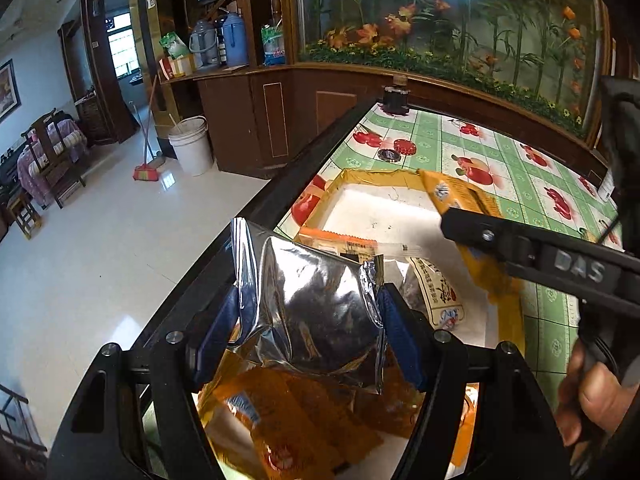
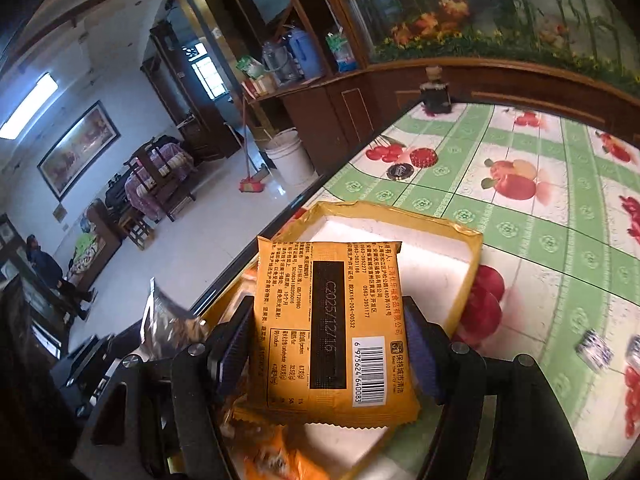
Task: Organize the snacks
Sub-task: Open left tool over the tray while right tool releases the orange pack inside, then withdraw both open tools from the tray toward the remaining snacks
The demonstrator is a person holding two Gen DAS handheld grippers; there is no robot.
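The counter's [image 1: 448, 136] dark left edge drops to open floor. A shallow tray [image 2: 472, 240] sits by that edge, two bottle caps [image 2: 412, 164] beyond it. Over the tray, the left gripper [image 1: 312, 312] jaws clamp a silver packet [image 1: 312, 296]; right of it, the right gripper [image 2: 326, 344] jaws grip an orange packet [image 2: 328, 332].
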